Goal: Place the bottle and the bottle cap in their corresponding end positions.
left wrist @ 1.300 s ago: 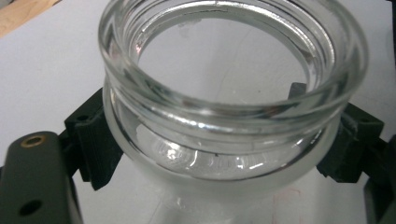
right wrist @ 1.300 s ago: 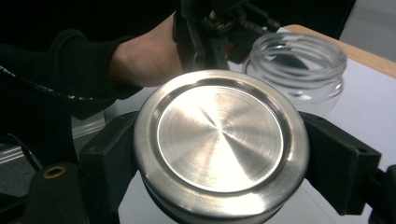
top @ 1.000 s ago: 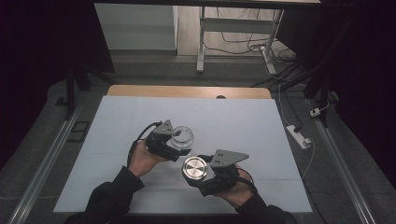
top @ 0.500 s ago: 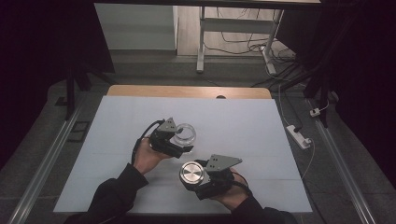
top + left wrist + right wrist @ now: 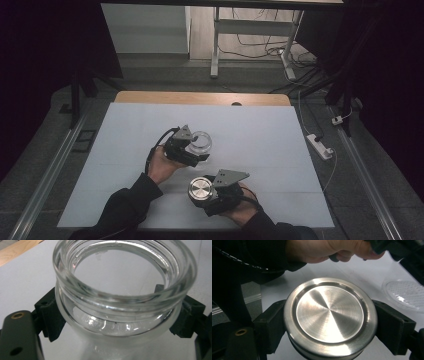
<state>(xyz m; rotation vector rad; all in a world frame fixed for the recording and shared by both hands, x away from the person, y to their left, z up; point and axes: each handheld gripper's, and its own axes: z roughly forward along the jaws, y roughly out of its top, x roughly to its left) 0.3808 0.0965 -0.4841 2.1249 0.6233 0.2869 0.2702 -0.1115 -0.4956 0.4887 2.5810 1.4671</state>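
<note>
The left tool [image 5: 199, 150] is clamped on a clear glass jar [image 5: 201, 142], its two black jaws pressing the jar's body from either side just below the threaded neck. In the left gripper view the jar [image 5: 125, 290] has no lid on it: the open mouth faces the camera and the pale table [image 5: 27, 277] shows through the glass. From the high view the jar sits near the middle of the table [image 5: 260, 130], held at the far end of the left tool, with the person's left hand [image 5: 161, 165] wrapped round the tool's body.

The right tool [image 5: 199, 191] grips a round metal lid [image 5: 200, 190], brushed and shiny, with a raised rim. In the right gripper view the lid [image 5: 330, 318] lies flat between the jaws, which touch its edge on both sides, its top face turned up to the camera. The right hand [image 5: 244, 209] holds this tool close to the near edge of the table.

The lid is nearer the person than the jar and a little to its right; the two are apart, not touching. Beyond the lid, the right gripper view shows the left hand [image 5: 324, 250] and the jar's dimpled bottom [image 5: 404, 293] over the white surface.
</note>
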